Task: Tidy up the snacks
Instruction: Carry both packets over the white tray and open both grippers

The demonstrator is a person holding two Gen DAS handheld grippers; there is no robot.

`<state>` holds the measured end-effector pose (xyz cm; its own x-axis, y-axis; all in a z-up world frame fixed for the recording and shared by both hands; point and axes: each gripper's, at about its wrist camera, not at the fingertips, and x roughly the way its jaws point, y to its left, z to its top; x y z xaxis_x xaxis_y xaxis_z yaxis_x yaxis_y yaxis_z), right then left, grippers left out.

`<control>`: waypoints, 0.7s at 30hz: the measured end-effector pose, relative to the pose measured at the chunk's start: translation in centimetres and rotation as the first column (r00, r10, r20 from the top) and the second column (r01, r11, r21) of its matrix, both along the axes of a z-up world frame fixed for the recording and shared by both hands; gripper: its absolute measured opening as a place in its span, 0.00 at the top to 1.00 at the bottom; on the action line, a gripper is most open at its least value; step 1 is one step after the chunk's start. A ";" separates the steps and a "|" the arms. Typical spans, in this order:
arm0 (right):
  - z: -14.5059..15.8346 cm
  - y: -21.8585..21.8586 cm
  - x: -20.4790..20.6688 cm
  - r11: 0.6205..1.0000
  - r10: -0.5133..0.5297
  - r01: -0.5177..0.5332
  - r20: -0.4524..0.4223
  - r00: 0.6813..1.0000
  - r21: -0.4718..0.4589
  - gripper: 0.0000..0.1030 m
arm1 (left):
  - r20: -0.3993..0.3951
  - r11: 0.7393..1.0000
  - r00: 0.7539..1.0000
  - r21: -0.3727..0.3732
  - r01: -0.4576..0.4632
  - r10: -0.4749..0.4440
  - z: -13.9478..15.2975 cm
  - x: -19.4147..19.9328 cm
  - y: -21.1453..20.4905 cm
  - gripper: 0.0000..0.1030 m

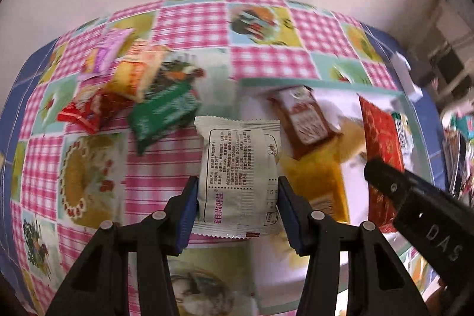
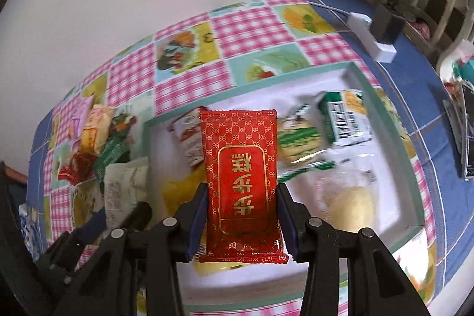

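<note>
My left gripper (image 1: 237, 194) is shut on a white snack packet (image 1: 237, 168) with printed text, held above the patterned tablecloth just left of the white tray (image 1: 326, 83). My right gripper (image 2: 241, 203) is shut on a red packet (image 2: 240, 168) with gold lettering, held over the tray (image 2: 370, 105). The red packet (image 1: 382, 132) and the right gripper also show at the right of the left wrist view. Several loose snacks (image 1: 133, 85) lie in a heap on the cloth, left of the tray. The tray holds several packets (image 2: 343, 117).
A white power strip (image 2: 373, 34) and a dark box (image 2: 388, 25) lie on the blue cloth behind the tray. A wall stands behind the table. Clutter sits at the far right (image 2: 462, 138). The left gripper (image 2: 89, 230) shows at lower left of the right wrist view.
</note>
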<state>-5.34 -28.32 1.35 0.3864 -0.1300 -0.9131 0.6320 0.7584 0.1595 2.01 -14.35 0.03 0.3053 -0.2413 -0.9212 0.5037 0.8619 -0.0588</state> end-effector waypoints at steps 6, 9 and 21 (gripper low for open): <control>-0.9 -2.2 -0.9 0.999 -0.039 0.040 -0.021 0.999 0.028 0.54 | 0.034 0.996 0.996 0.049 0.076 -0.078 -0.1 -1.6 -2.7 0.48; -1.3 -2.7 -1.3 0.998 -0.049 0.050 -0.032 0.998 0.036 0.54 | 0.039 0.993 0.994 0.058 0.101 -0.103 -0.3 -2.1 -3.4 0.48; -1.2 -3.2 -1.4 0.998 -0.038 0.039 -0.029 0.999 0.052 0.46 | -0.049 0.995 0.994 0.004 0.095 -0.095 -0.8 -1.7 -3.7 0.33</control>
<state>-6.75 -31.47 0.20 0.3562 -0.0957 -0.9295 0.6653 0.7245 0.1803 0.27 -18.05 -0.76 0.2363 -0.2613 -0.9359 0.5800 0.8107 -0.0799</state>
